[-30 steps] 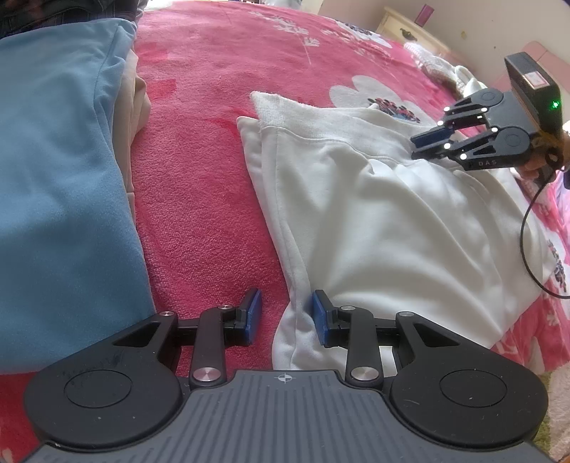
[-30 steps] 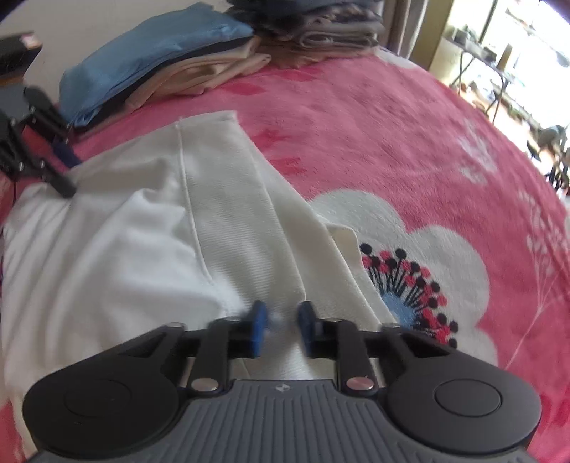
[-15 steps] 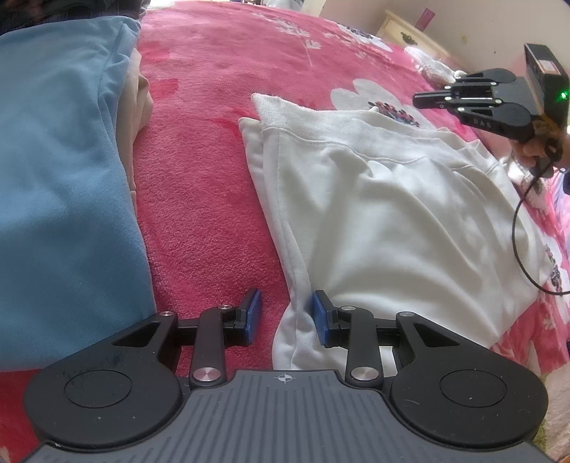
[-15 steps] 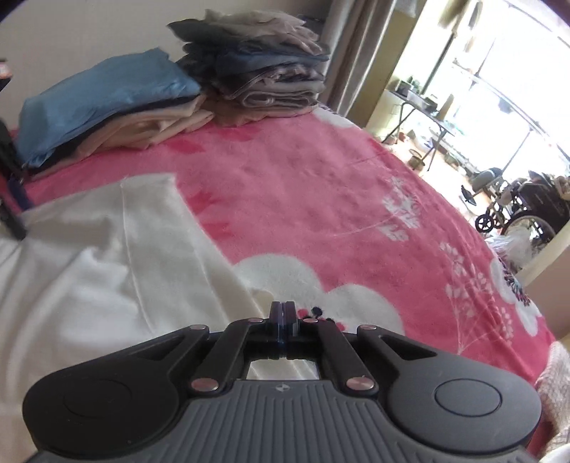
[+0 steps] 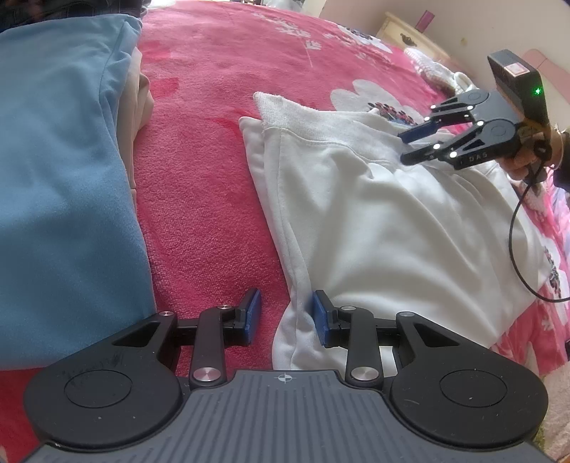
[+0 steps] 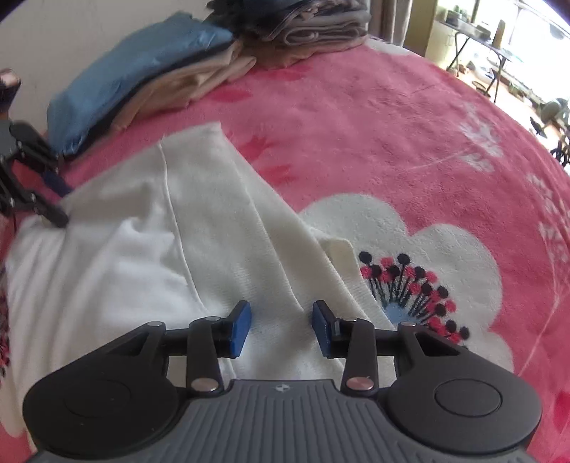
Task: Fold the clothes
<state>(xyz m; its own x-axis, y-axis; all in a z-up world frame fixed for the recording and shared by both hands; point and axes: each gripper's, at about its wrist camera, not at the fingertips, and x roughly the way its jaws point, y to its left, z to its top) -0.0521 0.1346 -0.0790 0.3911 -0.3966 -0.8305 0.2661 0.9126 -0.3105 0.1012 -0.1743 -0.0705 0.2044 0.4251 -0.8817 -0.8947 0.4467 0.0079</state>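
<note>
A white garment [image 5: 392,220] lies folded on the pink flowered blanket [image 5: 213,178]. My left gripper [image 5: 286,317] hovers at the garment's near left corner. It is open, and the hem runs loosely between its blue pads. My right gripper [image 6: 281,322] is over the opposite side of the white garment [image 6: 124,256], beside the blanket's flower print. Its jaws are opening, with fabric under them but not pinched. In the left wrist view my right gripper [image 5: 404,149] shows at the far right, held by a hand [image 5: 523,160]. My left gripper [image 6: 63,206] appears at the left edge of the right wrist view.
A folded blue garment [image 5: 60,160] on beige clothes lies to the left of the white one. In the right wrist view that blue pile [image 6: 142,71] sits beside a darker stack of folded clothes [image 6: 313,21]. A black cable [image 5: 516,231] hangs from the right gripper. A nightstand [image 5: 409,35] stands beyond the bed.
Half a second ago the right gripper was shut and tilted up off the garment. It has now come back down over the fabric with its jaws parted. The left gripper has stayed put.
</note>
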